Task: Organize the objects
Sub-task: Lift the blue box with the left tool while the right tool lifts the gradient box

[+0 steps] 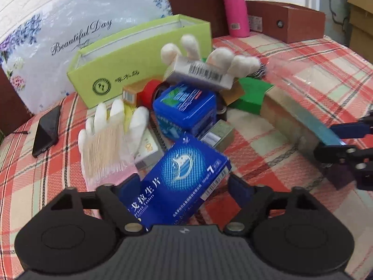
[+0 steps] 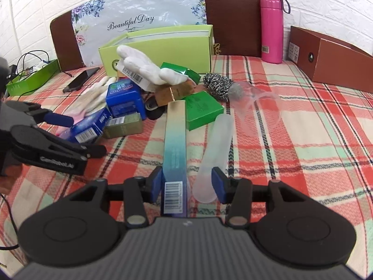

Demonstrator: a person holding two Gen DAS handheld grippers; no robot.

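The left gripper (image 1: 184, 182), nearest the lens, straddled a glossy blue carton (image 1: 184, 175), jaws wide and not visibly gripping. The right gripper (image 2: 186, 184) stood part open around a long slim gradient box (image 2: 175, 144). The green cardboard box (image 1: 139, 58) looked empty; cartons, tins and soft gloves remained heaped on the checked cloth (image 2: 291, 151), so sorting seemed barely begun.

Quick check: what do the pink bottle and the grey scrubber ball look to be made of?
Pink bottle: probably painted metal, smooth satin coat with soft highlights; plastic possible. Scrubber ball: looks like steel wire coils, tangled and glinting silver.
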